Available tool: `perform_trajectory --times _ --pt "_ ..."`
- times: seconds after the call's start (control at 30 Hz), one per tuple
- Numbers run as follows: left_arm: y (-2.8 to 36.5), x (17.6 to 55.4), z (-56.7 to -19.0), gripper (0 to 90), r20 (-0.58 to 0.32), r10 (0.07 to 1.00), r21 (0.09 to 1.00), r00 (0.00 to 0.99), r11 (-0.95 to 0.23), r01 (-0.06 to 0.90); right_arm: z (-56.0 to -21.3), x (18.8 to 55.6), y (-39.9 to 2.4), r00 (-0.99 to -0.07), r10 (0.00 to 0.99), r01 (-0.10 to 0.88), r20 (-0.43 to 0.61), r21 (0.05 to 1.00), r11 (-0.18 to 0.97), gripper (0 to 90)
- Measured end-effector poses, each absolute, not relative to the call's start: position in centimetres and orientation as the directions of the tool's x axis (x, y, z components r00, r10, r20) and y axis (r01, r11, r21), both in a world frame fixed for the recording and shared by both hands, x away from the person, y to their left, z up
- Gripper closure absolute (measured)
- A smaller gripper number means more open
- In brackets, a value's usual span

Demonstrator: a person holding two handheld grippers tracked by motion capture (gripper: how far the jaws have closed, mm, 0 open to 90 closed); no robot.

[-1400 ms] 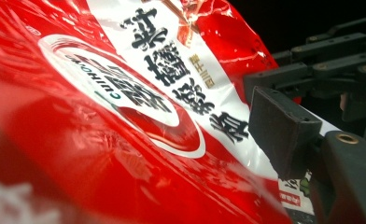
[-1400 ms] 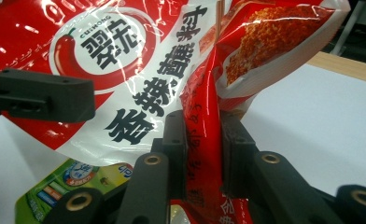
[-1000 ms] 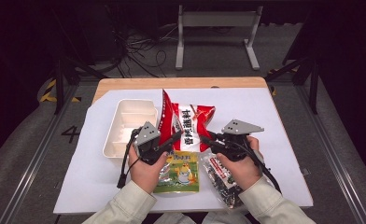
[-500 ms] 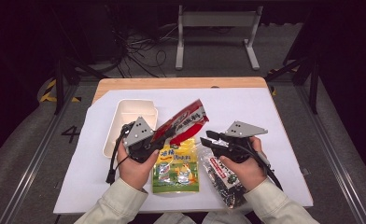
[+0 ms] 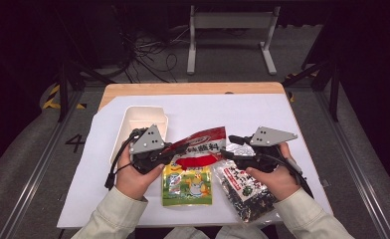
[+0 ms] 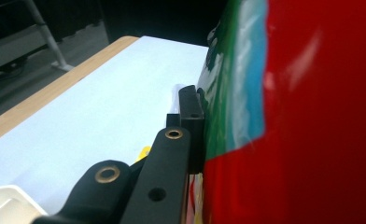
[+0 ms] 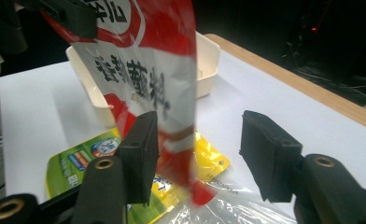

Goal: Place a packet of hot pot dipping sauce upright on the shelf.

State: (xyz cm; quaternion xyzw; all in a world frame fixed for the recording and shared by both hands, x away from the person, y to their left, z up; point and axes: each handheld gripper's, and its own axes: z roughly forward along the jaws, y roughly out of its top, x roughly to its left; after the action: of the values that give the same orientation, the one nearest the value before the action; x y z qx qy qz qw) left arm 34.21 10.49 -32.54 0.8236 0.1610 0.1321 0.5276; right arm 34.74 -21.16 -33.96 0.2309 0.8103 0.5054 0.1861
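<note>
A red and white snack bag [image 5: 201,145] hangs level over the table between my two grippers. My left gripper [image 5: 174,150] is shut on its left end; in the left gripper view the black jaw [image 6: 191,122] presses against the red and green film [image 6: 312,116]. My right gripper [image 5: 229,146] is at the bag's right end, and its jaws have just been opening. In the right gripper view the bag [image 7: 158,70] hangs between the jaws beside the left pad [image 7: 141,149], with a wide gap to the right pad [image 7: 265,154]. The right gripper [image 7: 200,140] is open.
A green and yellow packet [image 5: 187,185] lies flat below the red bag, and a clear bag of dark seaweed [image 5: 245,191] lies under my right hand. A white tray [image 5: 133,119] stands at the back left on the white sheet [image 5: 243,112]. The wooden table edge [image 5: 193,88] runs behind.
The red bag has tipped from upright to lying level. My left hand carried its end up and to the left. The right jaws came apart from the bag's other end.
</note>
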Motion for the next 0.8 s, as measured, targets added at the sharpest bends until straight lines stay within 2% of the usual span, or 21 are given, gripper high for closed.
perform_trajectory --times 0.2,0.23,0.33,0.5,0.63,0.7,0.8 --pt "10.0 34.1 -32.6 90.0 0.046 0.323 0.906 0.945 -0.412 0.096 -34.4 34.6 -20.1 -0.886 0.46 0.164 -0.061 0.886 0.434 49.1" --pt "10.0 34.1 -32.5 90.0 0.052 0.31 0.905 0.949 -0.416 0.086 -34.6 34.6 -19.9 -0.892 0.447 0.167 -0.057 0.88 0.444 51.7" --pt "10.1 34.0 -32.4 90.0 0.033 0.297 0.91 0.954 -0.403 0.094 -34.9 34.5 -19.4 -0.913 0.404 0.165 -0.047 0.865 0.473 68.9" --pt "10.1 34.2 -32.5 89.6 0.023 0.294 0.914 0.955 -0.392 0.099 -34.8 34.2 -19.3 -0.922 0.385 0.16 -0.048 0.857 0.49 74.9" --pt "10.1 34.3 -32.6 88.6 0.013 0.296 0.92 0.955 -0.378 0.105 -34.7 34.0 -19.3 -0.916 0.4 0.181 -0.033 0.856 0.484 76.3" --pt "10.2 34.4 -32.6 80.5 0.014 0.316 0.932 0.949 -0.347 0.102 -34.6 33.9 -19.3 -0.908 0.418 0.199 -0.021 0.858 0.474 76.8" --pt "10.4 34.6 -32.6 59.5 0.001 0.35 0.942 0.937 -0.316 0.117 -34.6 34.0 -19.5 -0.895 0.445 0.236 0.017 0.865 0.442 77.3"
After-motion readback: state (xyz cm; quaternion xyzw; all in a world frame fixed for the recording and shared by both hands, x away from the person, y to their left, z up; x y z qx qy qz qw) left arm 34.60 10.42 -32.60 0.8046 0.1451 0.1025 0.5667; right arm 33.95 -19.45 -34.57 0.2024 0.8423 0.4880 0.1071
